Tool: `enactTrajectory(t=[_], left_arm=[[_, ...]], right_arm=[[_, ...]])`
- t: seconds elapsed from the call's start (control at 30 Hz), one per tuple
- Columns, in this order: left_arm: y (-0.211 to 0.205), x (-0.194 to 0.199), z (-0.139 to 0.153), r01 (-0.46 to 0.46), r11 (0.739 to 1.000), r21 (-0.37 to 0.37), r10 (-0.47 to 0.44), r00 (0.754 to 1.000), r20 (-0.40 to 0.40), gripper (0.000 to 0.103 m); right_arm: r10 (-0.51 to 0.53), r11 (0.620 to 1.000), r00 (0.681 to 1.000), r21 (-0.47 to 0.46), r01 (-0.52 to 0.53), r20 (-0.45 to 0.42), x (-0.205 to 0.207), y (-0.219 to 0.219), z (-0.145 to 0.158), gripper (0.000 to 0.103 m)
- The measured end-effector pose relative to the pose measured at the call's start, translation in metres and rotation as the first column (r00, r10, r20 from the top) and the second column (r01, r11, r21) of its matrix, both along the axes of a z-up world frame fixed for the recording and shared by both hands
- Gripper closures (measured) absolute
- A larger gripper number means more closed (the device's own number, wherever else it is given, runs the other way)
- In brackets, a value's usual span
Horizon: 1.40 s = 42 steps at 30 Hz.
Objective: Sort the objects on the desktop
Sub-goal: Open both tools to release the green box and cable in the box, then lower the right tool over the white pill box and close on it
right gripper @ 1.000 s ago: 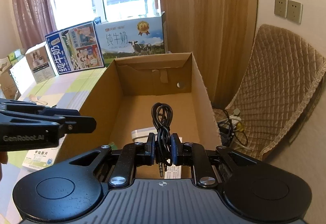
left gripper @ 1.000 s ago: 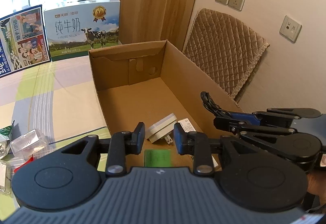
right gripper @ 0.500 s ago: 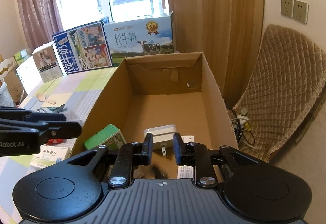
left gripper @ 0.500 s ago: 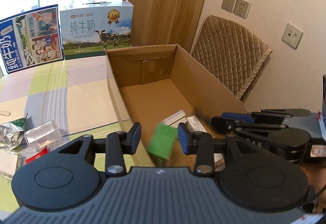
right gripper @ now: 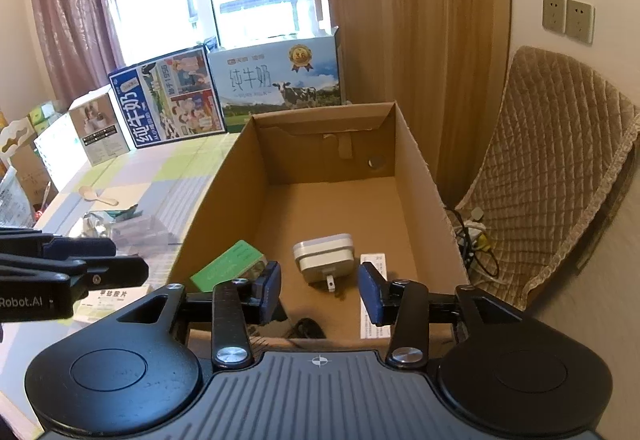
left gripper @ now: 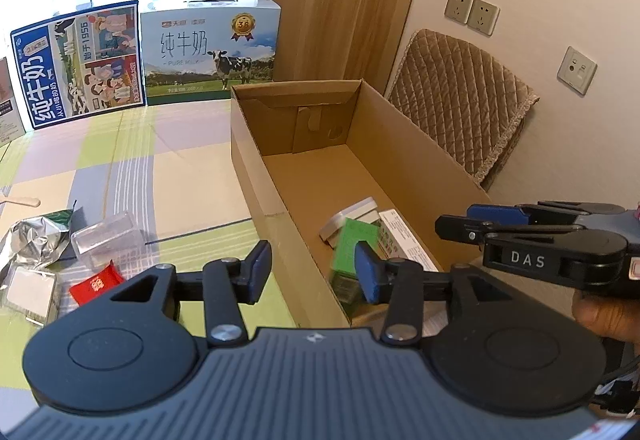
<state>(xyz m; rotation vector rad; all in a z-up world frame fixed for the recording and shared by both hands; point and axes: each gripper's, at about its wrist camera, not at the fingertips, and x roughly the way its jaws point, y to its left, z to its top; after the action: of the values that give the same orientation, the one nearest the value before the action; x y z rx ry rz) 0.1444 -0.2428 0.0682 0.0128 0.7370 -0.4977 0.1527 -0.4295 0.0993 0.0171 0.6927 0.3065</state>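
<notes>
1. Left gripper (left gripper: 310, 272): fingers (left gripper: 258, 272) part-way apart and opening, pads on nothing. The green box (left gripper: 354, 250) shows beyond them, blurred, inside the cardboard box (left gripper: 280, 224), not held.
2. Right gripper (right gripper: 320, 294): fingers (right gripper: 270, 290) part-way apart and opening, empty. Below the gap a black cable (right gripper: 306, 328) lies on the carton floor, mostly hidden.
3. Green box, one. Light, stiff card, probably smooth; take it across its narrow sides. It leans at the carton's near left wall; whether it has settled cannot be told.
4. White charger (right gripper: 324, 256), one, with plug prongs facing the camera. Hard plastic, likely the heaviest piece here; grip on the flat body, clear of the prongs. It is mid-floor of the carton.
5. White printed box (right gripper: 374, 300), one, flat beside the charger on its right. Light, stiff.
6. Black cable, one. Limp and prone to slipping; pinch a bunched loop.
7. Cardboard box, one, open-topped, at the right end of the desk (left gripper: 132, 176).
8. Still on the desk, left of the carton: one clear plastic case (left gripper: 106, 240), hard, slick, perhaps brittle; one red packet (left gripper: 96, 286), thin and soft; one crumpled foil wrapper (left gripper: 34, 244), feather-light, crushable; one flat white square (left gripper: 30, 290); one pale spoon (right gripper: 96, 196); one white medicine box (right gripper: 110, 300).
9. Milk cartons (left gripper: 210, 50), two, upright at the desk's far edge.
</notes>
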Motion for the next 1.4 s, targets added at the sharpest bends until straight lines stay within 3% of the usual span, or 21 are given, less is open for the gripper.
enactTrajectory(t=[0.43, 0.63, 0.97, 1.4], left_arm=[[0.028, -0.025, 0.008, -0.04, 0.999, 0.015, 0.04, 0.999, 0.007, 0.046], [0.045, -0.033, 0.013, -0.068, 0.997, 0.019, 0.068, 0.998, 0.015, 0.027], [0.079, -0.048, 0.011, -0.135, 0.99, 0.029, 0.135, 0.991, 0.008, 0.013], [0.134, -0.073, 0.006, -0.224, 0.971, 0.084, 0.221, 0.974, 0.039, 0.002]], right_arm=[[0.028, 1.0, 0.999, 0.001, -0.028, 0.03, -0.034, 0.021, 0.02, 0.035], [0.042, 0.999, 0.998, -0.001, -0.042, 0.051, -0.049, 0.033, 0.028, 0.017], [0.093, 0.996, 0.994, -0.014, -0.092, 0.065, -0.07, 0.062, 0.037, 0.002], [0.178, 0.984, 0.981, -0.001, -0.179, 0.08, -0.092, 0.101, 0.043, 0.002]])
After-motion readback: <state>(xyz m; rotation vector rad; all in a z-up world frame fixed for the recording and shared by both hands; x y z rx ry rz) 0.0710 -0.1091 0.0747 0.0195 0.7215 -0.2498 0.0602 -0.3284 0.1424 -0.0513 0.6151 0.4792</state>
